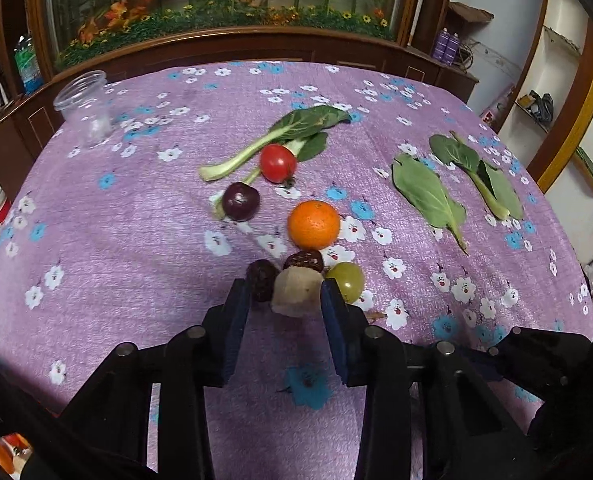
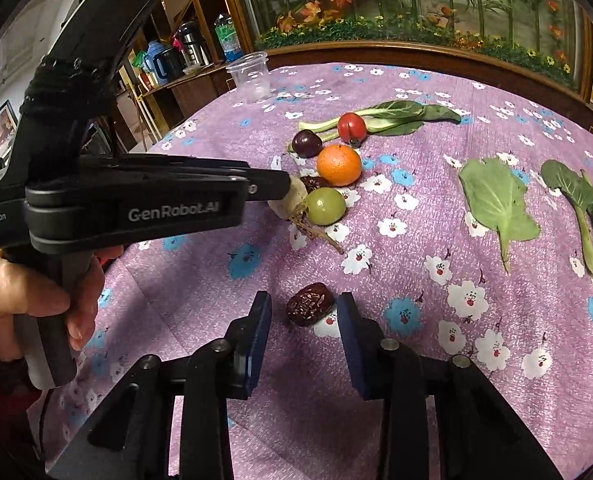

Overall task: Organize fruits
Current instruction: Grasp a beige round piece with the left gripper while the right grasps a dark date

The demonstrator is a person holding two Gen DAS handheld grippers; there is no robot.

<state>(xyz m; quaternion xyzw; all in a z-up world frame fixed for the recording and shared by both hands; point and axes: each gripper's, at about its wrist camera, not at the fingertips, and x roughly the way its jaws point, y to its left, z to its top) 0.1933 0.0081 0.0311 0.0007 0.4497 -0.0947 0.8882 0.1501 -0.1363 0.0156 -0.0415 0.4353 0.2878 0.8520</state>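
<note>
Fruits, left wrist view: clustered mid-desk (image 1: 96, 240). Left claw (image 1: 285, 296) spread around pale root stub (image 1: 296, 290), blue pads beside it; firm contact cannot be confirmed. Crowded by dark date (image 1: 261, 278), second date (image 1: 304, 261) and green grape (image 1: 347, 280); orange (image 1: 314, 225), plum (image 1: 240, 201) and tomato (image 1: 278, 162) beyond. Close slowly, centre pads on stub, lift straight up to avoid nudging grape.

Right wrist view: right claw (image 2: 304, 312) spread, straddling lone date (image 2: 310, 309) lying on cloth, apart from main group. Lower until pads flank date's middle, then squeeze gently; wrinkled skin likely soft.

Containers: clear plastic cup (image 2: 252, 76) upright at far desk corner, well apart from fruits; whitish patch at base, contents not identifiable.
</note>
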